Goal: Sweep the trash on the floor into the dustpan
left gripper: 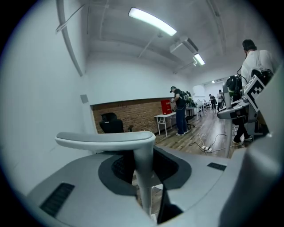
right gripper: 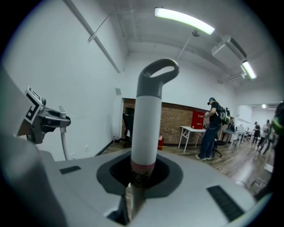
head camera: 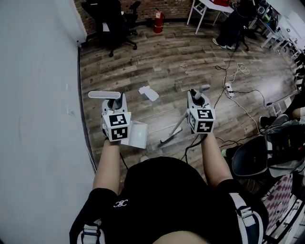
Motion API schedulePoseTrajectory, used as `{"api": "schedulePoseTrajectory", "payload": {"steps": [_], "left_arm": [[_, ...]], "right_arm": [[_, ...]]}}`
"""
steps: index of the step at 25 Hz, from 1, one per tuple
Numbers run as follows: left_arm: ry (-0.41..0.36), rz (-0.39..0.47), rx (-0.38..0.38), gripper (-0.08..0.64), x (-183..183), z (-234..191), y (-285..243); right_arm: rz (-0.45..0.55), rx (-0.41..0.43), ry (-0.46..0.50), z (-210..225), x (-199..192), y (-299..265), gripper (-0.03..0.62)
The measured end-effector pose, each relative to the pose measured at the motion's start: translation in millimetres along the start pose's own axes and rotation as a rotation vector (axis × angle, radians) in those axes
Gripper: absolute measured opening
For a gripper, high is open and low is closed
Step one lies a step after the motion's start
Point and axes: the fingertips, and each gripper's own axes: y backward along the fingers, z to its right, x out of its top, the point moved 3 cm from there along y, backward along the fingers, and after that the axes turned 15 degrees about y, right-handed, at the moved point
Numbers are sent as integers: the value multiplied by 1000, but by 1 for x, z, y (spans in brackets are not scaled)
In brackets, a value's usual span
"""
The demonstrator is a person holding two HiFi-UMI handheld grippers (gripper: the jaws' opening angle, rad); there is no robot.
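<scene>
**Dustpan and broom in hand, paper scrap lying apart on the floor**

In the head view the left gripper (head camera: 114,106) sits at centre left. Its own view shows its jaws clamped on the stem of the dustpan's T-shaped handle (left gripper: 106,138). The white dustpan (head camera: 137,135) hangs just below and to the right of that gripper.

The right gripper (head camera: 199,101), at centre right, is closed round the broom handle (right gripper: 147,119), a pale tube with a loop at its top. The shaft slants down and left to the dark broom head (head camera: 170,138), which is near the dustpan's right edge.

The trash, a scrap of white paper (head camera: 148,93), lies on the wooden floor (head camera: 181,62). It is above and between the two grippers in the frame, clear of both dustpan and broom.

A white wall (head camera: 38,95) fills the left side. Loose cables (head camera: 238,71) and a power strip (head camera: 228,89) trail across the boards right of the broom. A black office chair (head camera: 112,21), a red fire extinguisher (head camera: 158,21) and a white table (head camera: 202,5) stand along the top edge.
</scene>
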Motion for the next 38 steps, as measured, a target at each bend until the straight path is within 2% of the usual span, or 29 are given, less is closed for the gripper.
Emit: {"api": "schedulePoseTrajectory", "payload": {"steps": [9,16,23,33,38], "left_arm": [[26,10,-43,94,1,-22,-14],[22,13,-12,94,1,-39,-41],[1,-17,73,94,16,-42,-99],[-2,-72,210,94,44,-29,-187],[14,-46,256,94,65,-24,-224]], "right_arm": [[22,-82,14,4,29,-3,48],[54,-90,2,11,35,-37,48],[70,-19,-23,39,25,-107,48],[89,122,-46,103,12,-191,46],[111,190,-23,122,1,-224,48]]}}
